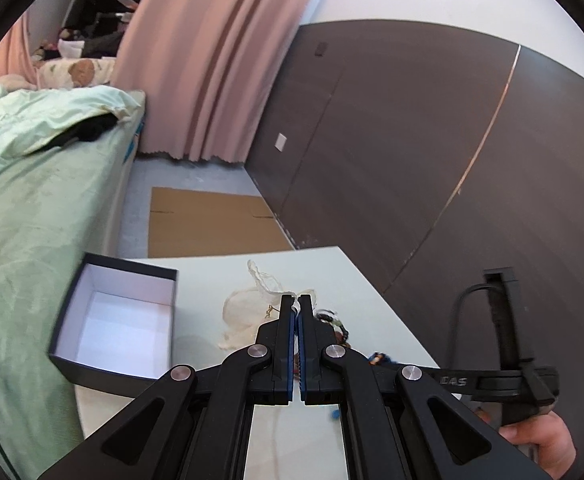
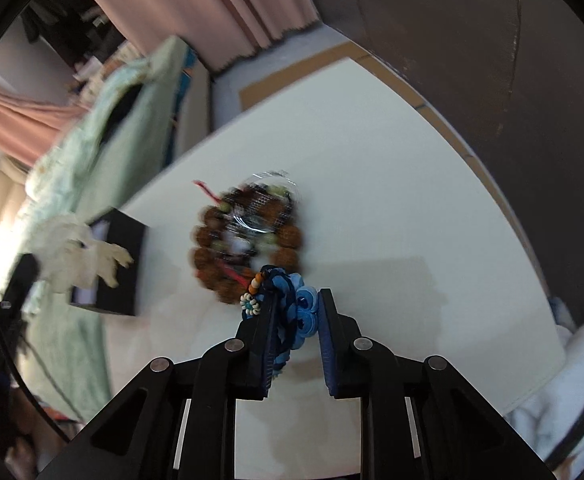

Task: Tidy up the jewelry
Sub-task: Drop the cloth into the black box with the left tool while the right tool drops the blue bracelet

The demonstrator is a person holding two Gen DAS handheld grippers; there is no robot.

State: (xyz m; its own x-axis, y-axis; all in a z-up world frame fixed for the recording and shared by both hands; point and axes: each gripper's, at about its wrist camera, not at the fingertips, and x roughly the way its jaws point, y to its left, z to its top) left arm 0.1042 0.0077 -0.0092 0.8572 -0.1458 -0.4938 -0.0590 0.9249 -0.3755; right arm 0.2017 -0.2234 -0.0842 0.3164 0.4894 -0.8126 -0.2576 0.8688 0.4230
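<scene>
Right wrist view: the right gripper stands with its fingers apart around a blue braided bracelet, which lies on the white table directly between them. The bracelet's long axis runs roughly along the fingers; its braid sits against the left finger, its blue round beads toward the right finger, which appears just clear of them. Just beyond the fingertips lies a brown wooden bead bracelet, blurred, partly under a clear plastic wrapper.

In the left wrist view, the left gripper has its fingers pressed together on what looks like a cream fabric pouch, held above the table; exactly what is pinched is hard to tell. The open black box, white inside and seemingly the destination, sits at the table's near-left corner, to the left of that gripper and closer to it than to the right one.

Judging from this, the right gripper is the one placed for the blue bracelet and need only close; carrying it to the box would mean moving left across the table.
</scene>
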